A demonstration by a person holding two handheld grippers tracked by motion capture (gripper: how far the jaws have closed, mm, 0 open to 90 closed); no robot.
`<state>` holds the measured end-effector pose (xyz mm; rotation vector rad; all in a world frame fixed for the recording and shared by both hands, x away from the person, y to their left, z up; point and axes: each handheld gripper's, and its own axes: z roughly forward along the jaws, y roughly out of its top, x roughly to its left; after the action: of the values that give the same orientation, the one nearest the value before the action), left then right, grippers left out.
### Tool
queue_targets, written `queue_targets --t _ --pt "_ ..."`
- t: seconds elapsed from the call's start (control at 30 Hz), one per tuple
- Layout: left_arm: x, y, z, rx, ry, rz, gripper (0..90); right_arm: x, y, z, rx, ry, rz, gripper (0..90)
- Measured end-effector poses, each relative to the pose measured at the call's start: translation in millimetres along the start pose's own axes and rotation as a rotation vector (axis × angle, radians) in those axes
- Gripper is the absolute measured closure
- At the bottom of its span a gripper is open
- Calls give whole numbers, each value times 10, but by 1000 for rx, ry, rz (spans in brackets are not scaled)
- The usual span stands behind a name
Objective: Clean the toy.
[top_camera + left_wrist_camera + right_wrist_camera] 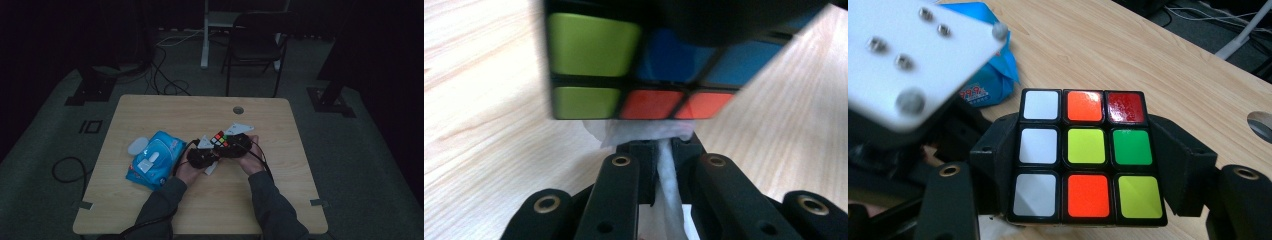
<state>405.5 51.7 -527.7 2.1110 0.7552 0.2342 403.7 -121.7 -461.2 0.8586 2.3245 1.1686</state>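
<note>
- High view: both hand-held grippers meet mid-frame over the table (pixel 150 107); puzzle cube (pixel 219 139) between them, blue wipes pack (pixel 156 160) at left.
- Left gripper view: left hand-held gripper (pixel 658 147) clamped on white tissue (pixel 667 170); cube just above.
- Right gripper view: right hand-held gripper (pixel 1087 160) closed against cube sides, centre frame.

A blue soft wipes packet (pixel 156 159) and a white oval lid (pixel 137 146) are crowding the left gripper's (pixel 201 158) outer side. Bare pale wooden tabletop (pixel 280 150) is lying open beyond the right gripper (pixel 235 145).

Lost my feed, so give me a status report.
Right gripper shut on puzzle cube. Left gripper shut on white wipe, pressed against cube. Blue wipes pack off left, nothing in the way.
</note>
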Motion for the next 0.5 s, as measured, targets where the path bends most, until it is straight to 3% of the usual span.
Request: queue_targets --t 0.27,0.5 --pt "157 -1 -88 -26 43 -55 855 -9 -22 -12 1 1 -3 343" --pt "170 -7 -92 -38 53 -74 854 -4 -8 -3 1 0 -5 343"
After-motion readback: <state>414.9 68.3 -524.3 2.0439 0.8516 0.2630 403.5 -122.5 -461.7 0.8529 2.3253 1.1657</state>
